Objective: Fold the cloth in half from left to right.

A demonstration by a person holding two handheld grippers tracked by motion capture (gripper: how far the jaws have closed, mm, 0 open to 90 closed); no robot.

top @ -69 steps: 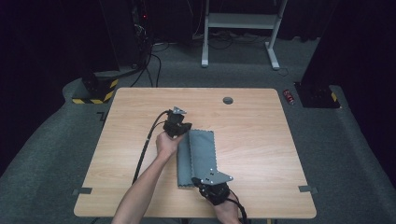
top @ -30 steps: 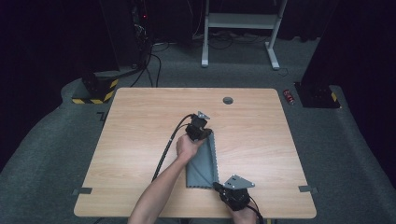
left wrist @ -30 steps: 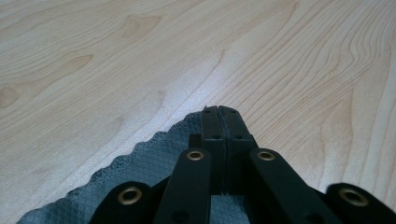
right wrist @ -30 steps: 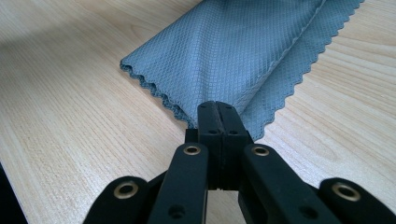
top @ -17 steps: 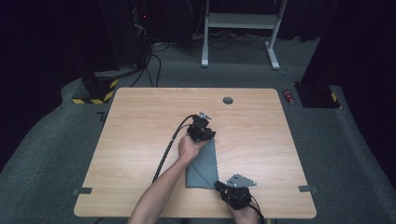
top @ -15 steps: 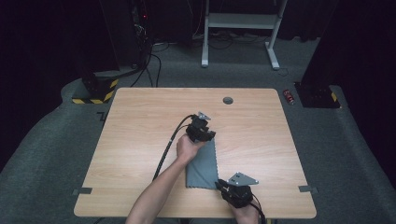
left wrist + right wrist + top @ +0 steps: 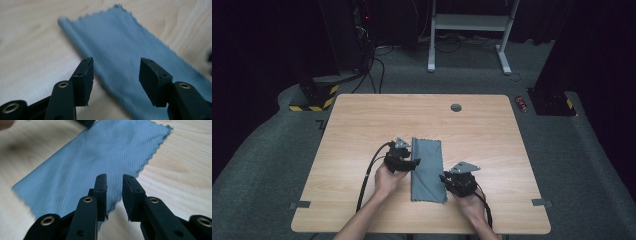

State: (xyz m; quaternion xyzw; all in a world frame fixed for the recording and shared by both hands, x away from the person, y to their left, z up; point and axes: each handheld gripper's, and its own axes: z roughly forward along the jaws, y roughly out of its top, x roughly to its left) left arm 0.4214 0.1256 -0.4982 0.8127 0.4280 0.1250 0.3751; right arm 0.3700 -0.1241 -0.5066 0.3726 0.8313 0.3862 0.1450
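A grey-blue cloth [image 7: 428, 170] lies flat as a long folded strip on the wooden table [image 7: 357, 130], its zigzag-cut edges visible. My left gripper [image 7: 408, 161] sits at the cloth's left edge, near its far half. In the left gripper view the cloth [image 7: 117, 37] stretches ahead of my left gripper [image 7: 116, 65], whose jaws have just been opening and stand wide with nothing between them. My right gripper [image 7: 451, 179] is at the cloth's right edge, near its close end. In the right gripper view my right gripper [image 7: 114, 178] has also just been opening, a narrow empty gap over the cloth [image 7: 100, 147].
A round dark grommet [image 7: 456, 107] sits near the table's far edge. A black cable [image 7: 368, 175] trails from the left gripper toward the near edge. On the floor beyond are a red item [image 7: 522, 103], white frame legs [image 7: 504, 45] and a black-yellow striped base [image 7: 314, 97].
Both grippers were shut on the cloth's ends; both have let go. The left hand moved left and nearer, the right hand moved farther up the table. The cloth now lies loose.
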